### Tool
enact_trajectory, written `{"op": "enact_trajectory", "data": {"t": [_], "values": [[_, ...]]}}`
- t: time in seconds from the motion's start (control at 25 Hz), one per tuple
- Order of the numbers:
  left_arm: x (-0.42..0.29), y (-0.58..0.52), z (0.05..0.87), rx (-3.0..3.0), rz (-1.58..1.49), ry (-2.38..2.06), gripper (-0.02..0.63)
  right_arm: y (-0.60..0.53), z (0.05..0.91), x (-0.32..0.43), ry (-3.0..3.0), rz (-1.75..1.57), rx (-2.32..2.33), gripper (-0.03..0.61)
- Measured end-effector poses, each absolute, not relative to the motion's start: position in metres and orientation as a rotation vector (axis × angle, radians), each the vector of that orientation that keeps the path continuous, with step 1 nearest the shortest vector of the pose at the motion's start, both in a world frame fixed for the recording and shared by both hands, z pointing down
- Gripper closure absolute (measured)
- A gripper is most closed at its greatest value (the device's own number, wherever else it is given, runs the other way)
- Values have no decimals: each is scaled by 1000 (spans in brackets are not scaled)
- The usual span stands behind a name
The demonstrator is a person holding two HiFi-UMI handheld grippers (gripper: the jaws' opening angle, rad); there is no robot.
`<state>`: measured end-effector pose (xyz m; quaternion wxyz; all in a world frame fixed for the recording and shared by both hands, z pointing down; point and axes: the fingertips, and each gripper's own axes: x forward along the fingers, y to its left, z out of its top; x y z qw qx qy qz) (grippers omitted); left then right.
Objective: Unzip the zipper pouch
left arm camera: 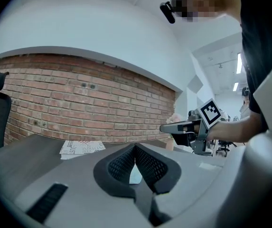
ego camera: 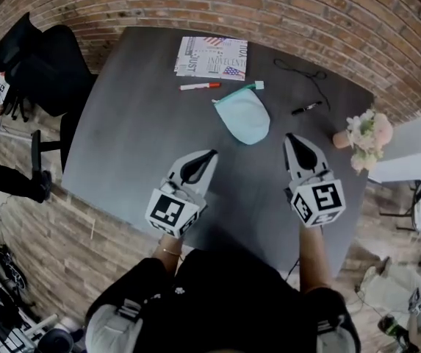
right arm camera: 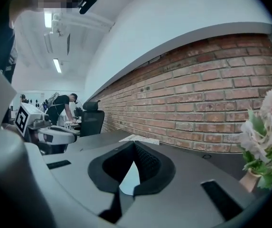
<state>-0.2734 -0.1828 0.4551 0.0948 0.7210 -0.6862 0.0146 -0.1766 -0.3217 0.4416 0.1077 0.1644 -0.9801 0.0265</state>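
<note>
Near edge of the counter: we hold both units low over it, side by side and well apart, tips pointing away from us.

Left hand-held gripper: clenched, nothing in it. In its own view the ribbed pads meet at the tip, with only a sliver of pale blue showing through the gap lower down.

Right hand-held gripper: same story, pads closed tip to tip and empty, with pale blue showing behind the gap.

The zipper pouch is next out. It is light teal with a rounded body, lying flat on the counter just beyond the tips and between the two units, a bit closer to the right one. Neither unit touches it. The zip edge runs along its far-left side, with a small tab at the far end.

Further out, a red marker lies left of the pouch's far end. A black pen lies to the pouch's right. Flowers stand at the counter's right edge.

At the far side are a printed sheet and a loose black cord. Beyond the counter is the brick wall, with a black office chair off the left corner.
</note>
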Motion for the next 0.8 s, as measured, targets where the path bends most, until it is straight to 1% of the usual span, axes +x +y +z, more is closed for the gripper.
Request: {"op": "enact_trajectory", "data": {"t": [0.52, 0.6, 0.68, 0.8], "values": [[-309, -203, 488, 2120, 53, -1968, 611, -372, 495, -232, -2740, 94, 497, 577], [-315, -204, 493, 2089, 54, -1959, 611, -379, 506, -244, -2706, 89, 475, 572], [-322, -206, 494, 2087, 40, -1964, 611, -387, 519, -254, -2667, 82, 457, 551], [-329, -208, 495, 2089, 21, -1964, 611, -399, 536, -268, -2620, 81, 435, 548]]}}
